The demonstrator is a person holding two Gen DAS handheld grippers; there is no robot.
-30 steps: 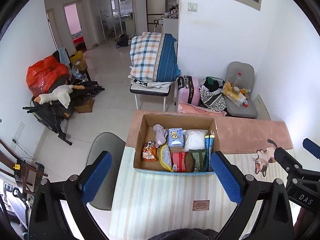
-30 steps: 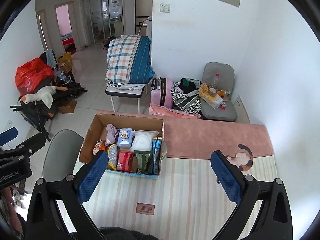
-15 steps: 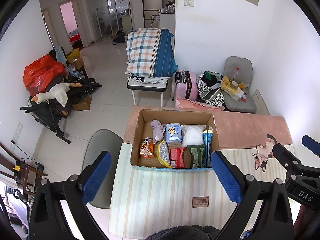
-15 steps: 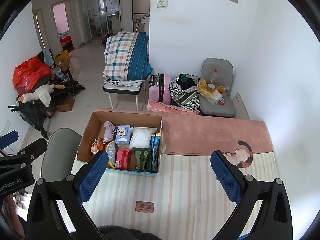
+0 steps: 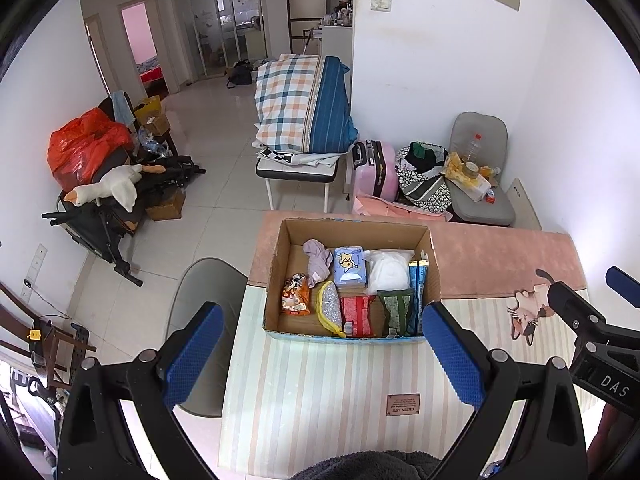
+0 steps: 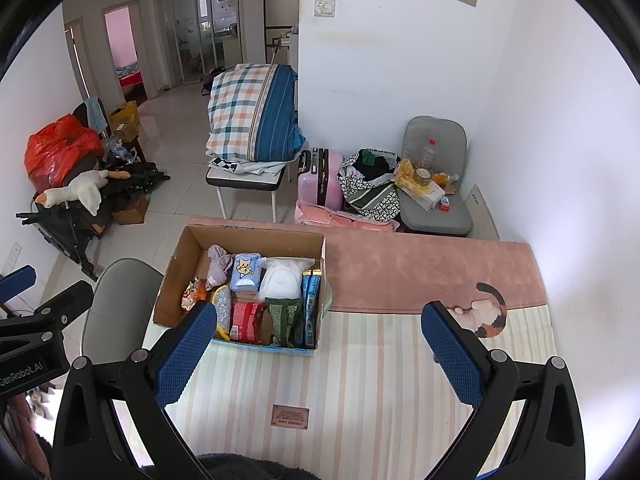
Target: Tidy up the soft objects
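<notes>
**Striped desk, packed box, both pairs of fingers spread wide**

Striped cloth covers the desk (image 6: 360, 380) under both tools, with a pink strip along its far edge. From the fingers outward: the left gripper (image 5: 326, 354) has its blue pads (image 5: 452, 356) far apart with nothing between them, and the right gripper (image 6: 320, 354) is released in the same way, empty. Both hang above the near part of the desk.

Ahead of the left fingers, almost centred in their gap, stands the cardboard box (image 5: 276, 268). For the right fingers the same box lies forward and off to the left, partly behind the left pad (image 6: 184, 354). So the left hand is judged the nearer and squarer to it.

Inside, the soft goods lie side by side — a lilac cloth bundle (image 5: 318, 260), a blue tissue pack (image 5: 350, 266), a white bag (image 5: 388, 272), an orange snack bag (image 5: 295, 294), a silvery yellow-edged pouch (image 5: 330, 308), a red packet (image 5: 356, 314), a green packet (image 5: 396, 308) and a blue box on edge (image 5: 418, 292). Most packets run long-axis away from the fingers, so a grip across their width would suit.

Nothing loose lies on the cloth except a cat-shaped mat (image 6: 490, 316) just beyond the right pad. Such a scene fits either a box filled and sorted, or one waiting to be emptied and rearranged — the pictures do not settle which.
</notes>
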